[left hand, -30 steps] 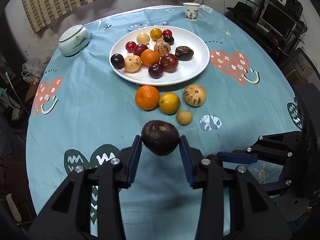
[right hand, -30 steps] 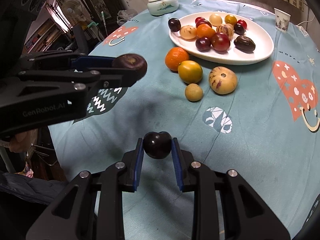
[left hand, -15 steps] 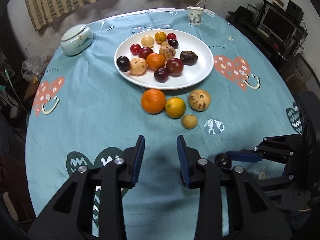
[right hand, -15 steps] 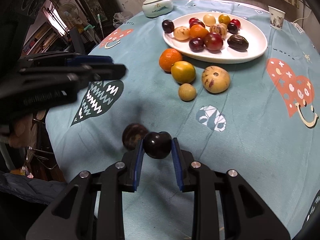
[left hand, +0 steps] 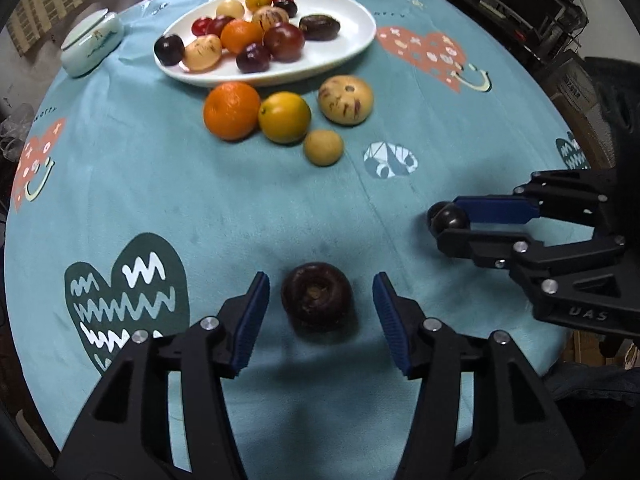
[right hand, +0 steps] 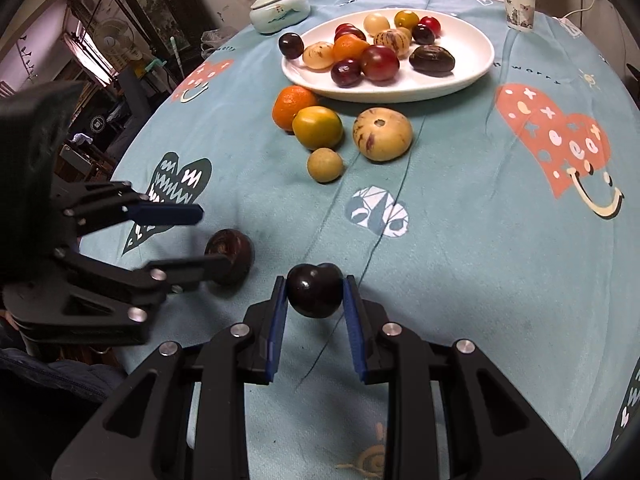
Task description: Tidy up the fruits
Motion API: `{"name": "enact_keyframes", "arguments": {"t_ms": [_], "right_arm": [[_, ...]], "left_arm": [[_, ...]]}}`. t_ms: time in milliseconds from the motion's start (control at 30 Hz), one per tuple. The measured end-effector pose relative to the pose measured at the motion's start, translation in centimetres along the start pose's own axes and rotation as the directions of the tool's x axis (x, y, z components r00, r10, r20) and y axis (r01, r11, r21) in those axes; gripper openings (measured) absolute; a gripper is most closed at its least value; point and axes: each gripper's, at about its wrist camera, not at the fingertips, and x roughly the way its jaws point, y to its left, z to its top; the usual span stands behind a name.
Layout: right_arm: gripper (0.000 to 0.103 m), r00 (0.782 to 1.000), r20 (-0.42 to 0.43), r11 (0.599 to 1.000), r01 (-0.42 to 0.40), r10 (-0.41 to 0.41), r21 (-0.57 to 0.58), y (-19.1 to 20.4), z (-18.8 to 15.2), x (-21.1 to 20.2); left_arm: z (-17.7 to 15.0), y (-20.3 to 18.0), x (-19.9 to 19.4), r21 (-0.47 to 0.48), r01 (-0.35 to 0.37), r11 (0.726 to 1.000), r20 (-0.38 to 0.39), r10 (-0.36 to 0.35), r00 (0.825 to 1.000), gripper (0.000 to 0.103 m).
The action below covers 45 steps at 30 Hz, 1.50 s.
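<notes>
Straddling a dark, dimpled fruit (left hand: pixel 317 301) that sits on the counter (left hand: pixel 248 208), the left hand-held gripper (left hand: pixel 318 322) has its jaws opening, the fruit between them but the blue pads clear of it on both sides; the right hand-held gripper (right hand: pixel 315 312) is clamped on a small dark plum (right hand: pixel 315 289), held just above the cloth.

Judged step: taking up the dimpled fruit for sorting; the pads should be centred on its widest girth before closing, and closed gently, since the squat rounded body could roll or squirt forward off a high pinch; the right load should be kept well apart to avoid a knock.

Materials: the dimpled fruit is matt, maroon-brown, flattened, with a sunken crown; the plum is glossy and smooth, cleft at the top; the cloth is a soft teal weave with printed hearts, likely offering some friction; the white plate (left hand: pixel 348 46) is glazed, oval and shallow, already carrying mixed fruit; an orange (left hand: pixel 232 110), a yellow citrus (left hand: pixel 285 117), a striped pale melon-like fruit (left hand: pixel 346 99) and a small tan round fruit (left hand: pixel 323 147) lie loose just before the plate.
</notes>
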Motion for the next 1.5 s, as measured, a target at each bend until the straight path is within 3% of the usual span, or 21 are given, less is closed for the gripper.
{"name": "enact_keyframes", "arguments": {"t_ms": [33, 100, 233, 300, 333, 533, 600, 633, 667, 700, 967, 1000, 1067, 1100, 1267, 1500], "right_arm": [[0.028, 1.000, 0.000, 1.000, -0.001, 0.001, 0.000, 0.0, 0.0, 0.0], [0.028, 1.000, 0.001, 1.000, -0.003, 0.003, 0.001, 0.0, 0.0, 0.0], [0.028, 1.000, 0.001, 1.000, -0.005, 0.005, 0.004, -0.1, 0.0, 0.1], [0.028, 1.000, 0.001, 1.000, -0.006, 0.006, 0.002, 0.0, 0.1, 0.2], [0.028, 1.000, 0.001, 1.000, -0.008, 0.008, 0.001, 0.0, 0.1, 0.2], [0.028, 1.000, -0.010, 1.000, -0.012, 0.012, -0.004, 0.1, 0.1, 0.5], [0.028, 1.000, -0.007, 1.000, -0.014, 0.014, 0.002, 0.0, -0.1, 0.4], [0.028, 1.000, -0.007, 1.000, -0.015, 0.015, 0.005, -0.1, -0.1, 0.5], [0.028, 1.000, -0.008, 1.000, -0.013, 0.013, 0.006, -0.2, -0.1, 0.5], [0.028, 1.000, -0.010, 1.000, -0.012, 0.012, 0.009, -0.2, -0.1, 0.5], [0.028, 0.999, -0.022, 1.000, -0.026, 0.026, -0.009, 0.4, 0.1, 1.0], [0.029, 0.999, -0.022, 1.000, -0.026, 0.025, -0.010, 0.5, 0.2, 1.0], [0.028, 1.000, -0.023, 1.000, -0.020, 0.020, -0.008, 0.3, 0.2, 0.9], [0.028, 1.000, -0.023, 1.000, -0.017, 0.017, -0.006, 0.2, 0.1, 0.9], [0.028, 1.000, -0.012, 1.000, -0.016, 0.016, 0.006, -0.2, 0.1, 0.7], [0.028, 1.000, -0.016, 1.000, -0.024, 0.024, 0.000, -0.2, 0.4, 0.9]], "left_arm": [[0.0, 0.1, 0.3, -0.006, -0.006, 1.000, -0.010, 0.006, 1.000, 0.054], [-0.1, 0.6, 0.7, -0.023, 0.025, 0.999, -0.033, -0.025, 0.999, 0.042], [-0.1, 0.8, 0.2, -0.035, 0.016, 0.999, -0.023, -0.017, 1.000, 0.038], [0.2, 0.7, -0.5, -0.034, 0.038, 0.999, -0.006, -0.038, 0.999, 0.012], [0.4, 0.7, -0.9, -0.033, 0.037, 0.999, 0.004, -0.037, 0.999, 0.008], [1.2, 1.9, -2.3, -0.061, 0.037, 0.997, 0.049, -0.034, 0.998, 0.008], [0.7, 3.1, -2.7, -0.087, 0.073, 0.994, 0.060, -0.068, 0.996, 0.014], [0.6, 3.3, -2.8, -0.090, 0.074, 0.993, 0.066, -0.068, 0.996, 0.034], [0.2, 3.6, -3.1, -0.089, 0.052, 0.995, 0.079, -0.045, 0.996, 0.062], [-0.2, 3.6, -3.5, -0.084, 0.037, 0.996, 0.091, -0.030, 0.995, 0.068], [-0.4, 0.9, -0.5, -0.011, 0.047, 0.999, 0.020, -0.046, 0.999, 0.068], [-0.4, 0.7, 0.1, -0.009, 0.042, 0.999, 0.008, -0.042, 0.999, 0.065], [-0.3, 0.7, 1.2, -0.011, 0.006, 1.000, -0.016, -0.006, 1.000, 0.045], [-0.3, 0.8, 1.4, -0.011, 0.004, 1.000, -0.022, -0.004, 1.000, 0.045], [0.0, 1.2, -0.2, -0.014, -0.013, 1.000, 0.010, 0.013, 1.000, 0.044], [2.8, 1.3, -3.1, -0.029, -0.094, 0.995, 0.095, 0.096, 0.991, 0.044]]}}
